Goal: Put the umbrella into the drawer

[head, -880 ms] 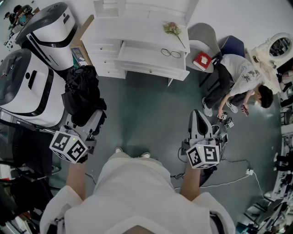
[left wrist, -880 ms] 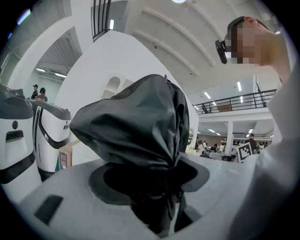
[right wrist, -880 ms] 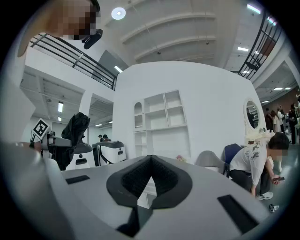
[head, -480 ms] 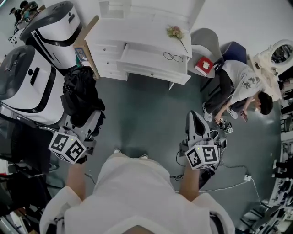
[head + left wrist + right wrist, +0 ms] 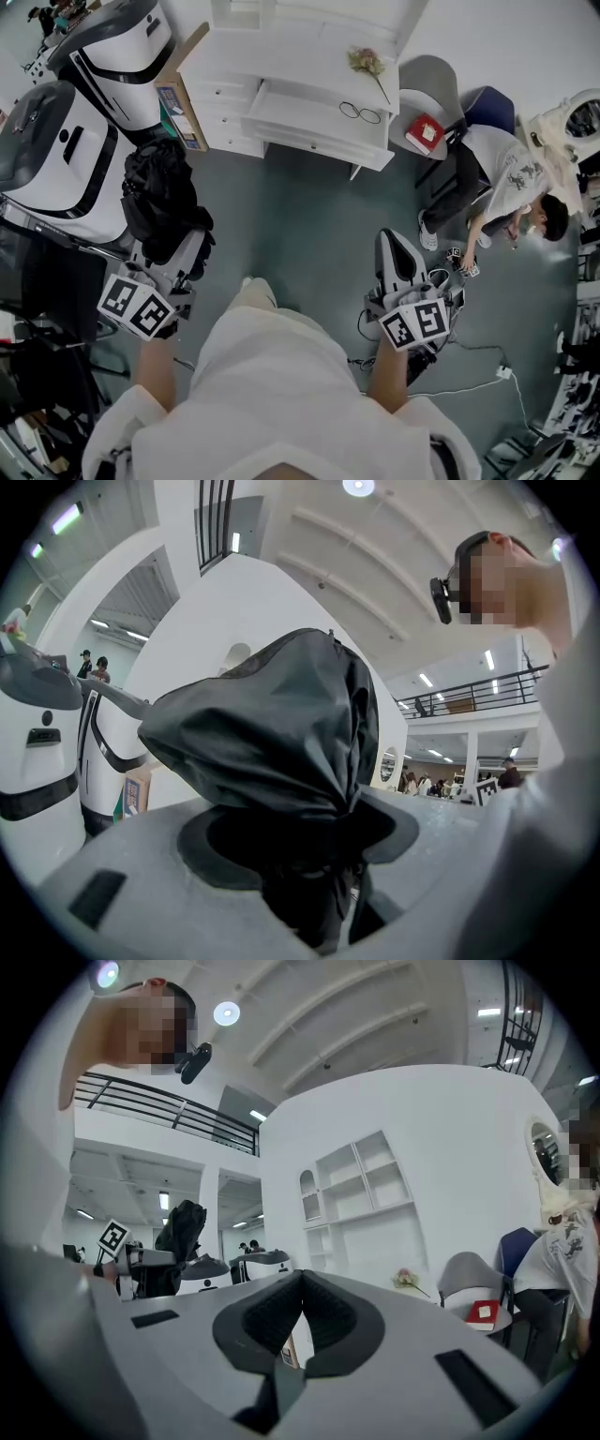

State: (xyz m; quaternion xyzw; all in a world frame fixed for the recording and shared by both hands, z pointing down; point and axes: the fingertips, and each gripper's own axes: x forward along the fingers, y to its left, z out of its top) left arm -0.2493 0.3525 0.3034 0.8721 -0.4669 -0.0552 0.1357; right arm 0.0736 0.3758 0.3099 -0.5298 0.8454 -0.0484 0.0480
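Observation:
A black folded umbrella [image 5: 162, 199] is bunched up and stands out of my left gripper [image 5: 180, 251] at the left of the head view. In the left gripper view the umbrella [image 5: 272, 728] fills the middle, and the left gripper [image 5: 309, 892] is shut on its lower part. My right gripper [image 5: 395, 251] hangs over the grey floor at the right, shut with nothing in it; its pads [image 5: 281, 1312] meet at the tip. Ahead stands the white desk with drawers [image 5: 230, 103], some way beyond both grippers.
Glasses [image 5: 361, 112] and a dried flower [image 5: 367, 62] lie on the desk. Two large white-and-black machines [image 5: 52, 155] and a cardboard box [image 5: 180, 111] stand at the left. A chair with a red book [image 5: 427, 132], a seated person [image 5: 511, 183] and floor cables [image 5: 469, 367] are at the right.
The desk and the machines have slid rightwards and nearer in the head view as the person steps forward. Both grippers keep their grip and pose.

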